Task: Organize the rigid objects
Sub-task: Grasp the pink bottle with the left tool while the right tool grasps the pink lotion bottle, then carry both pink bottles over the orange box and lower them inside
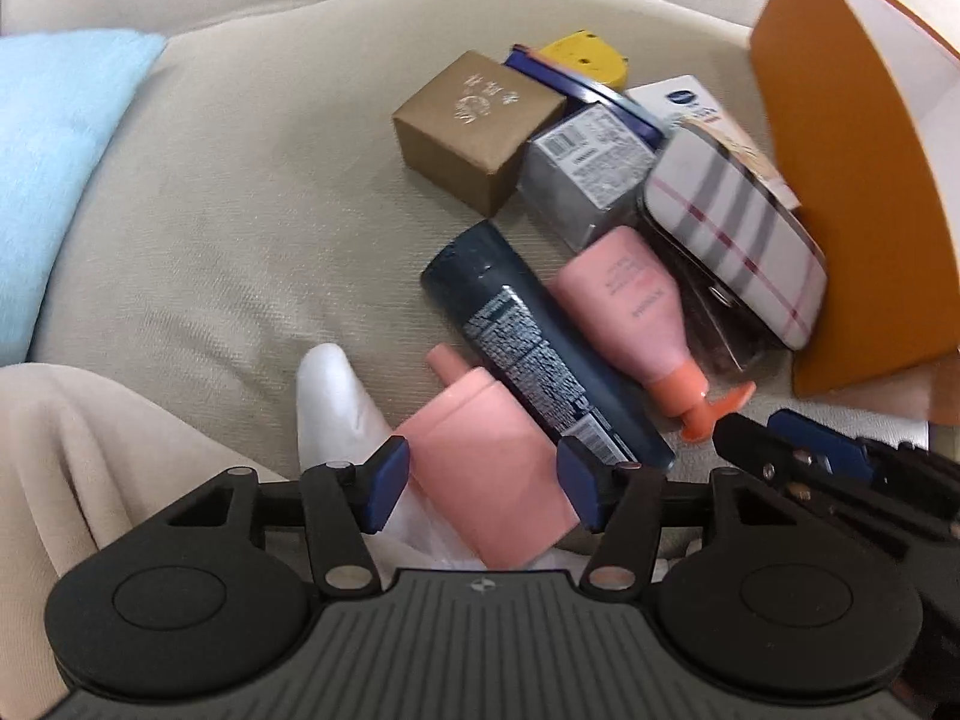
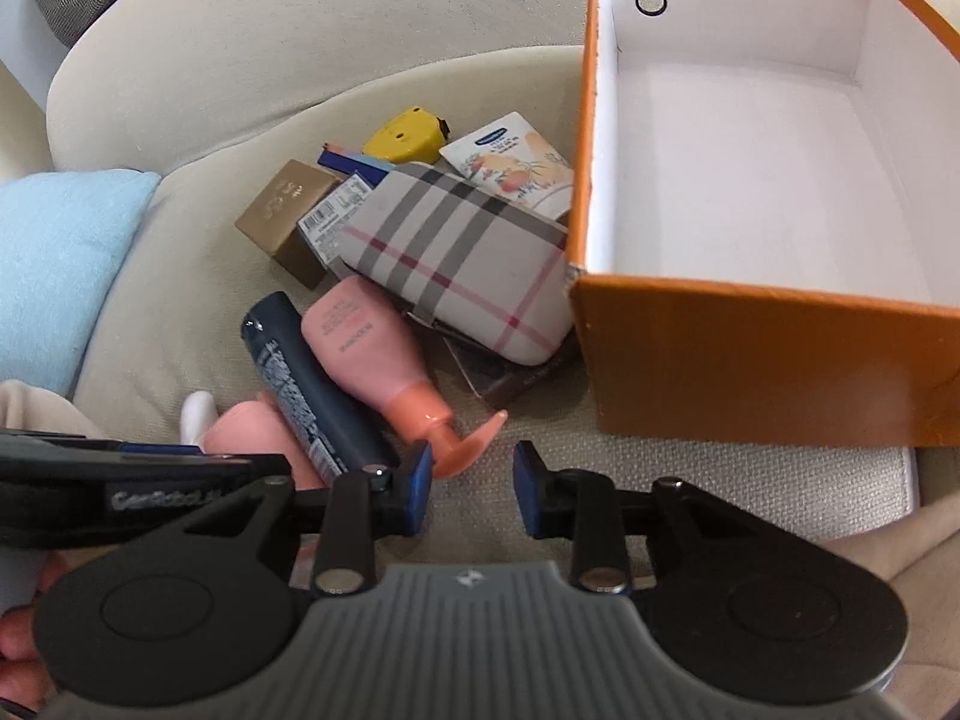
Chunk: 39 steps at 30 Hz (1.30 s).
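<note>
While the left gripper [image 1: 483,489] hangs low over the beige sofa cushion [image 1: 228,228], its blue pads [image 1: 387,489] stand spread either side of a flat pink bottle [image 1: 486,468]; no contact visible, jaws open. The bottle lies on something white [image 1: 336,402], possibly a sock or cloth, hard to tell from this angle.

Right gripper [image 2: 471,489]: jaws apart, nothing between them, cushion weave below. Left pad sits just beside the orange pump nozzle [image 2: 468,441] of a pink pump bottle [image 2: 372,342].

Pile, left to right in the right wrist view:
- dark spray can [image 2: 312,384] lying flat, touching the pump bottle along its side
- brown cardboard box [image 2: 282,210] next to a grey barcode box [image 2: 330,222]
- plaid case [image 2: 462,258] tilted on top of a dark flat item, edge against the orange box [image 2: 762,354]
- yellow tape measure [image 2: 408,132] and a white printed packet [image 2: 510,159] at the back

Orange box: open top, white inside, nothing in it where visible. Light blue pillow [image 2: 54,264] at far left.
</note>
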Available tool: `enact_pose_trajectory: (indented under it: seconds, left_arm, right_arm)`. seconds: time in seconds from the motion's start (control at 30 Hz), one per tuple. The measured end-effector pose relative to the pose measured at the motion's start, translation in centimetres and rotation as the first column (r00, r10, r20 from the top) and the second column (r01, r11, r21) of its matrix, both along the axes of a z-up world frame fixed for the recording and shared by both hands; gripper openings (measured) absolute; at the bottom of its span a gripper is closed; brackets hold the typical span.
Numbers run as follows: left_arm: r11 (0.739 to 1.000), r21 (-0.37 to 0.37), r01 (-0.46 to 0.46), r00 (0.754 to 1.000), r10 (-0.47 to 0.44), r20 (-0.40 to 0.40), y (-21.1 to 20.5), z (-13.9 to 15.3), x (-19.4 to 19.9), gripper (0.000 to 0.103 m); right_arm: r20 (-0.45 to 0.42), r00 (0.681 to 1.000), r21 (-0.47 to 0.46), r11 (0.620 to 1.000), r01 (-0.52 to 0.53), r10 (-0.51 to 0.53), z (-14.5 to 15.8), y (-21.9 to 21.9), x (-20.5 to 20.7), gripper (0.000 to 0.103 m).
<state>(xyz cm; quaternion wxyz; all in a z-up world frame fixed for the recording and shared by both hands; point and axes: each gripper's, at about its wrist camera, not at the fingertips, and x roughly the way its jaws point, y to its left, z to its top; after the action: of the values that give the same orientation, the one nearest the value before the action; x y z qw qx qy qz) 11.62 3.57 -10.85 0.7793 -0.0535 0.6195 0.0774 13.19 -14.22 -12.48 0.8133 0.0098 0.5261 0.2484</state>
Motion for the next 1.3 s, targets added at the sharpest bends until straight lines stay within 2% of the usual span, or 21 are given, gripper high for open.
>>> enact_pose_trajectory:
  seconds: [0.07, 0.1, 0.23, 0.47, 0.63, 0.83, 0.9, 1.0, 1.1, 1.3]
  left_arm:
    - [1.000, 0.000, -0.021, 0.999, 0.021, -0.027, -0.1, -0.5, 0.4, 0.078]
    - [1.000, 0.004, -0.030, 0.999, 0.031, -0.035, -0.1, -0.7, 0.6, 0.078]
    - [0.997, 0.012, -0.070, 0.997, 0.071, -0.020, -0.2, -0.9, 0.8, 0.074]
    - [0.998, 0.032, -0.057, 0.998, 0.056, 0.024, -0.4, -1.3, 0.9, 0.072]
    - [0.999, 0.035, -0.036, 0.999, 0.035, 0.033, -0.4, -1.8, 1.4, 0.075]
    - [1.000, 0.024, 0.006, 0.998, -0.007, 0.056, -0.2, -2.5, 1.5, 0.076]
    - [1.000, 0.007, 0.005, 0.997, -0.006, 0.072, 0.2, -2.7, 1.5, 0.076]
    - [1.000, -0.012, 0.004, 0.992, -0.003, 0.124, 0.4, -1.9, 0.9, 0.071]
    - [0.999, -0.002, 0.047, 0.977, -0.045, 0.210, 0.2, -0.1, -0.1, 0.069]
    - [0.991, 0.064, 0.119, 0.924, -0.134, 0.358, -0.1, 3.2, -2.6, 0.067]
  right_arm:
    - [0.001, 1.000, 0.012, 1.000, -0.011, 0.011, -0.1, 0.4, 0.3, 0.032]
    - [0.003, 1.000, 0.019, 1.000, -0.013, 0.013, -0.2, 0.6, 0.5, 0.032]
    - [-0.006, 1.000, 0.042, 0.999, -0.004, 0.004, -0.4, 0.1, 0.8, 0.033]
    - [-0.176, 0.979, 0.120, 0.985, 0.121, -0.099, -2.8, -1.2, 2.5, 0.033]
    - [-0.169, 0.979, 0.110, 0.985, 0.136, -0.116, -3.4, -0.5, 3.1, 0.033]
    - [-0.127, 0.985, 0.113, 0.984, 0.135, -0.120, -3.7, -0.5, 2.8, 0.029]
    - [-0.111, 0.987, 0.125, 0.983, 0.132, -0.118, -3.7, -0.3, 2.8, 0.022]
    - [-0.064, 0.993, 0.113, 0.988, 0.104, -0.097, -3.4, 0.1, 2.4, 0.020]
    - [0.008, 0.997, 0.096, 0.993, 0.072, -0.073, -2.1, 0.3, 1.4, 0.019]
    - [0.156, 0.987, 0.051, 0.998, 0.037, -0.045, 1.1, -0.1, -0.7, 0.020]
